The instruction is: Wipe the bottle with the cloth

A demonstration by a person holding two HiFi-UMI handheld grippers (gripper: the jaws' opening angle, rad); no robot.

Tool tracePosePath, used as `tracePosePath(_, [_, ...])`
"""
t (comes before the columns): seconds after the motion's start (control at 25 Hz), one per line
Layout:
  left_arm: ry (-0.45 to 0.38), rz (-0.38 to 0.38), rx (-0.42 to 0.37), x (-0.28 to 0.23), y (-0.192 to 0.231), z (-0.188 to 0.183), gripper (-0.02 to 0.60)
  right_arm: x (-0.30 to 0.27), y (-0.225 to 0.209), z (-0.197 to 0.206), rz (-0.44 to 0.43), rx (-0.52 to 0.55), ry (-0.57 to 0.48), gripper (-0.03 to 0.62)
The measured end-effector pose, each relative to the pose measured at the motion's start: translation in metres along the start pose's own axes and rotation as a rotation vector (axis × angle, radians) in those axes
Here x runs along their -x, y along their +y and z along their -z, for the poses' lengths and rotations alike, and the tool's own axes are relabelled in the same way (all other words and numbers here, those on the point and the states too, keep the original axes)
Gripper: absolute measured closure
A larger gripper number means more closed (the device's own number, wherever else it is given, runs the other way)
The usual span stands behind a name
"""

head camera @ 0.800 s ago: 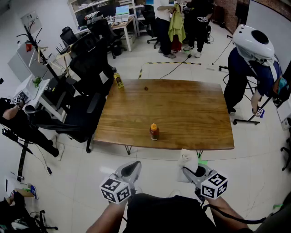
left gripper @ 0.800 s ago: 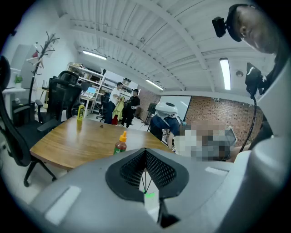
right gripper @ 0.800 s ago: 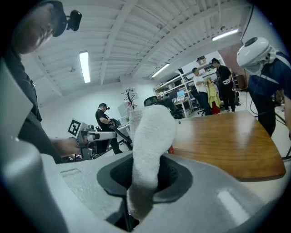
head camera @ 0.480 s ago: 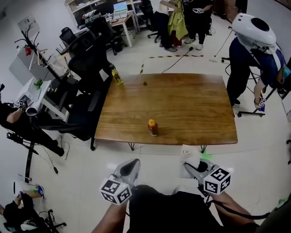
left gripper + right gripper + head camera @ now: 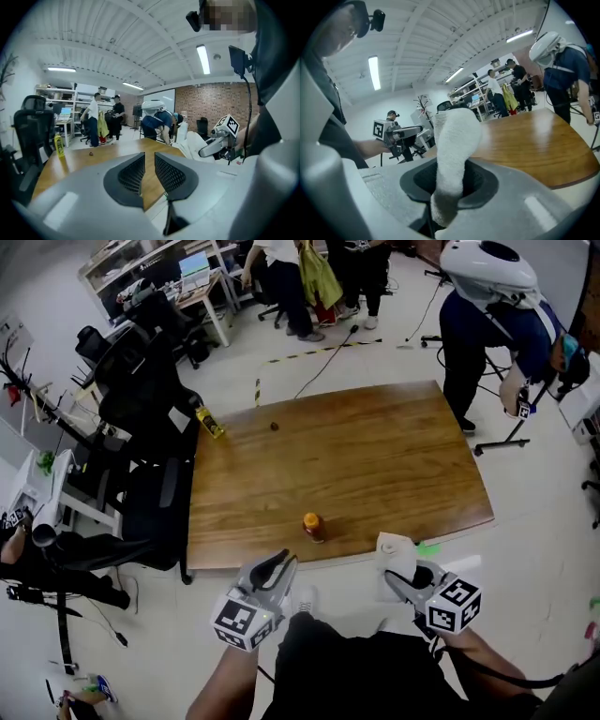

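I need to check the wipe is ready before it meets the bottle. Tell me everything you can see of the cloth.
The cloth is white and nubbly, like terry towelling, bunched into a thick wad. The right gripper clamps its lower end between the jaws; the rest stands up and curls forward past them. No stains show. In the head view it is by the table's near edge, apart from the bottle.

The left tool point(image 5: 149, 160) is seen with its jaws narrowly apart, nothing between them, over the wooden table point(image 5: 93, 157). At the right, the right tool point(image 5: 204, 150) is shown with a cloth point(image 5: 190, 143) at its tip. A yellow bottle point(image 5: 58, 145) is seen far left.
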State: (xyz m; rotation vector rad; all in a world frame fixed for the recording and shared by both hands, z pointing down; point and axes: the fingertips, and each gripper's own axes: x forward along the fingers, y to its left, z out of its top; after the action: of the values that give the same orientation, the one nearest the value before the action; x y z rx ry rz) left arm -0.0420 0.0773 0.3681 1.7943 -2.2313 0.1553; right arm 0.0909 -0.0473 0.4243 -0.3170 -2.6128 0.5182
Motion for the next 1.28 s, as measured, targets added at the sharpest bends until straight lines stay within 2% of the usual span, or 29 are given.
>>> tracePosePath(0.16, [0.064,0.234,-0.107,-0.033,0.030,0.001,0.488,-0.041,0.004,-0.007,0.083,-0.098,-0.053,0.517])
tracePosePath(0.32, [0.079,0.424,-0.175,-0.063,0.057,0.010,0.483,-0.076,0.010,-0.021,0.168,-0.158,-0.123,0.517])
tracePosePath(0.4, [0.085,0.519,-0.187,-0.074,0.060,0.017,0.476,-0.084,0.012,-0.024,0.225,-0.186,-0.162,0.517])
tracePosePath(0.52, [0.097,0.680,-0.231,-0.085,0.056,0.027,0.432,-0.087,0.019,-0.025,0.320,-0.243,-0.231,0.517])
tracePosePath(0.6, [0.105,0.754,-0.262,-0.090,0.053,0.031,0.422,-0.085,0.023,-0.024,0.367,-0.275,-0.262,0.517])
tracePosePath(0.76, [0.122,0.823,-0.255,-0.101,0.047,0.032,0.420,-0.086,0.023,-0.007,0.427,-0.316,-0.285,0.517])
tracePosePath(0.88, [0.133,0.884,-0.282,-0.100,0.041,0.035,0.420,-0.099,0.021,0.008,0.432,-0.358,-0.309,0.517])
tracePosePath(1.16, [0.134,0.863,-0.210,-0.111,0.038,0.041,0.434,-0.143,0.011,0.020,0.326,-0.464,-0.417,0.517])
tracePosePath(1.28, [0.130,0.864,-0.172,-0.110,0.038,0.043,0.433,-0.160,0.009,0.019,0.309,-0.507,-0.486,0.517])
